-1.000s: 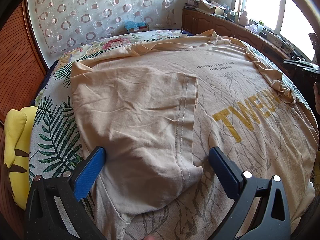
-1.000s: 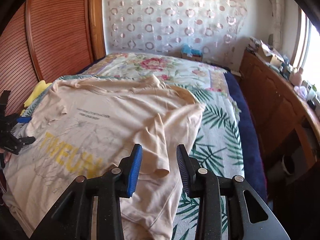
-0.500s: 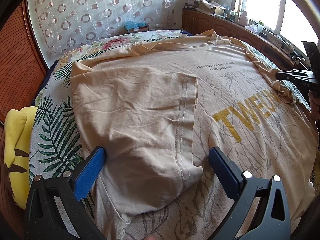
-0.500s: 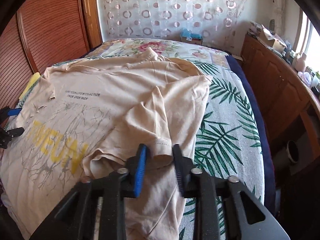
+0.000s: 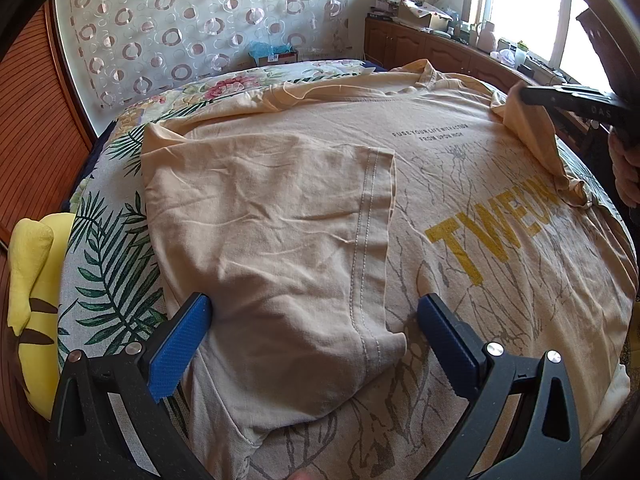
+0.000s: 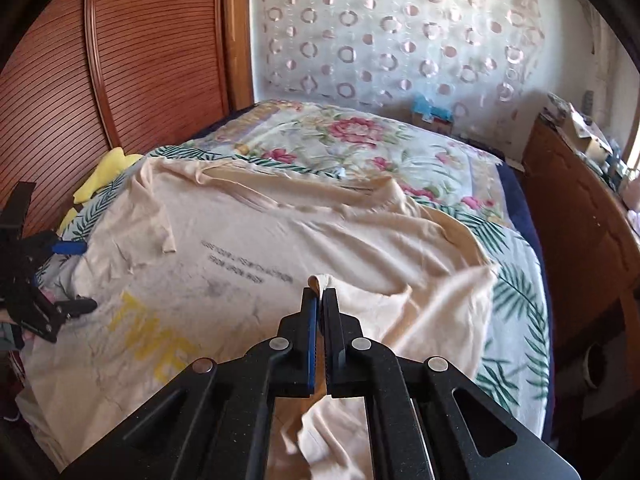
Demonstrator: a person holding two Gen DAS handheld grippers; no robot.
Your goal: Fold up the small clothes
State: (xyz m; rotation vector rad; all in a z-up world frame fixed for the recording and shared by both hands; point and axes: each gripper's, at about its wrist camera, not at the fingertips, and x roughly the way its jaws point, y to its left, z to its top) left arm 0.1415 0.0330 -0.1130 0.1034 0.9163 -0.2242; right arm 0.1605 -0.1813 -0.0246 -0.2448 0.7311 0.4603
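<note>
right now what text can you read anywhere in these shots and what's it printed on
"TWEUN", cut off by a fold: big yellow letters on the shirt.
"FUSE YOUR LIFE WITH ACTION / FROM UPON HIGH": small dark print higher on the shirt; tiny, so the reading is unsure.
"DAS": on the side of the right tool, partly hidden.
Box by the curtain: label too small to read.

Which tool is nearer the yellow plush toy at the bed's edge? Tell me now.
Left. The left tool sits open over the folded sleeve, close beside the yellow plush toy. The right tool pinches the opposite sleeve, across the shirt.
</note>
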